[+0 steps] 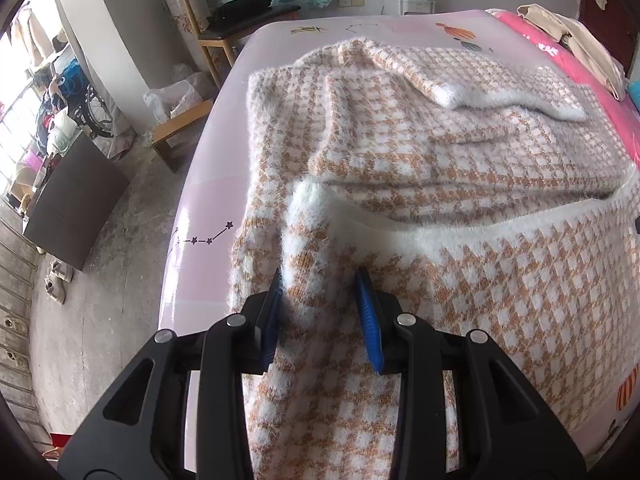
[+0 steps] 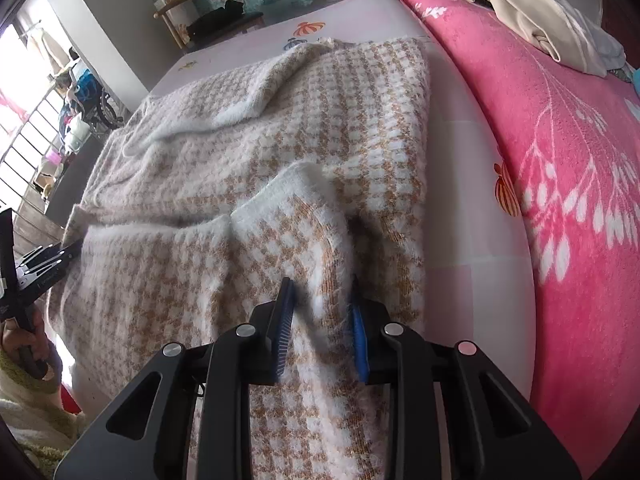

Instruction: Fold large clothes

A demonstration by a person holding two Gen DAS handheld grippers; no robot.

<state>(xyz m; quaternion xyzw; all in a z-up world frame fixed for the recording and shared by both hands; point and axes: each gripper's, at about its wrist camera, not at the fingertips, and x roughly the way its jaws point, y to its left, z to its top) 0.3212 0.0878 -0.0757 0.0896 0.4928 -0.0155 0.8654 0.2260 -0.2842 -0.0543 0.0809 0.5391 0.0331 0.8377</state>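
A fuzzy orange-and-white houndstooth sweater [image 1: 440, 152] lies spread on the pale pink bed sheet [image 1: 224, 184], its white-trimmed sleeve folded across the far part. In the left wrist view my left gripper [image 1: 320, 280] is shut on a raised fold at the sweater's near left, and cloth fills the gap between the blue pads [image 1: 370, 320]. In the right wrist view the sweater [image 2: 280, 128] reaches the sheet's right side. There my right gripper [image 2: 320, 286] pinches a white-edged fold of it between its pads [image 2: 285, 320]. A hand [image 2: 24, 332] holds the other gripper's black frame at the left edge.
A pink flowered blanket [image 2: 560, 160] runs along the bed's right side, with beige clothes [image 2: 540, 12] piled at its far end. Left of the bed are bare floor, a dark cabinet [image 1: 72, 200] and a wooden chair [image 1: 232, 20].
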